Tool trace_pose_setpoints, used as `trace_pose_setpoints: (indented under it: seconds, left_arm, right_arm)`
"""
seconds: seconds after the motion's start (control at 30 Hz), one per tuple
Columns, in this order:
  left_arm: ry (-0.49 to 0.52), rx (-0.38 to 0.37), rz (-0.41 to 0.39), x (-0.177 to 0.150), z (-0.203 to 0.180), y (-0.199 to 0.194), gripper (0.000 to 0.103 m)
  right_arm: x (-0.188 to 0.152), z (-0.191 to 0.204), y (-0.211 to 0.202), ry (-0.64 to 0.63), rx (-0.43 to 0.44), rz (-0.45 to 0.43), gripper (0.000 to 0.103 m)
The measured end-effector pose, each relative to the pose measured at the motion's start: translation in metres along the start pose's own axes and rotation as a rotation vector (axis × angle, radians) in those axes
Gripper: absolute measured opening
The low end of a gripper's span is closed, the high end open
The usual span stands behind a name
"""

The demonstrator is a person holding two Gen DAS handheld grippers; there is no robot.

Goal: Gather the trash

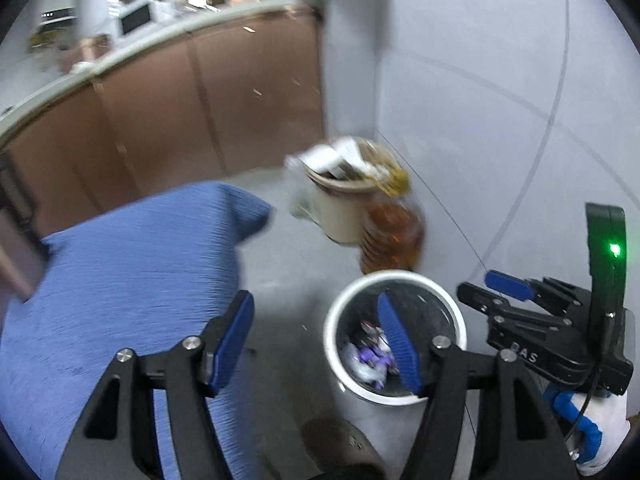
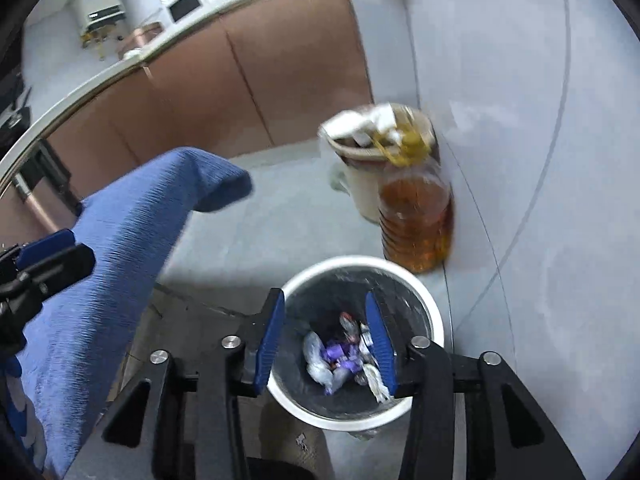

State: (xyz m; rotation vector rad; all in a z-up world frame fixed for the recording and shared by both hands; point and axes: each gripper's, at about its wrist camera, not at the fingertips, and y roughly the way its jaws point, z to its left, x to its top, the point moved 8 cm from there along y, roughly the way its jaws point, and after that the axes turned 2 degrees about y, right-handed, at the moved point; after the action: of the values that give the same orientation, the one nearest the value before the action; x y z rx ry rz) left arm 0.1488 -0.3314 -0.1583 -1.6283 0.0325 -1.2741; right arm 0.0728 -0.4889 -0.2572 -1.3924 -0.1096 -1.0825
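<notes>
A pale grey floor (image 2: 280,216) is seen, bounded by brown cabinet fronts (image 2: 260,76) and a pale wall. On it stand a white-rimmed waste bin (image 2: 434,316) holding crumpled wrappers (image 2: 344,356), an amber-filled plastic jug (image 2: 416,220) against the wall, and a beige bucket (image 2: 362,188) stuffed with paper just beside the jug. A blue cloth-covered object (image 2: 120,248) is seen at the left.

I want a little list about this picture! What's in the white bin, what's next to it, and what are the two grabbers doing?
bin: round white wastebasket with a dark liner, on the grey floor
inside: crumpled white and purple wrappers
behind it: clear plastic jug of amber liquid, beige bucket stuffed with paper
left side: blue fabric cushion
right gripper: open, empty, over the bin
left gripper: open, empty
</notes>
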Motion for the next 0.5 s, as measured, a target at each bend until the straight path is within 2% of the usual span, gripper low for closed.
trace_pose_setpoints:
  seconds: [0.1,0.3,0.37,0.47,0.5]
  left_arm:
    - [-0.060,0.065,-0.068,-0.002,0.033,-0.035,0.066]
    - [-0.160,0.269,-0.177,-0.022,0.104,-0.108,0.067]
    - [-0.198,0.330,-0.196,-0.031,0.126,-0.131,0.070]
    - [-0.260,0.425,-0.243,-0.042,0.157,-0.170,0.073]
    - [-0.277,0.465,-0.262,-0.046,0.167,-0.184,0.074]
  right_arm:
    - [0.011,0.034,-0.022,-0.067,0.031,-0.041,0.045]
    - [0.026,0.124,-0.068,-0.219,0.136,-0.124,0.056]
    - [0.030,0.155,-0.083,-0.265,0.177,-0.153,0.059]
    - [0.035,0.203,-0.109,-0.332,0.242,-0.201,0.070]
    - [0.035,0.213,-0.114,-0.345,0.255,-0.212,0.077]
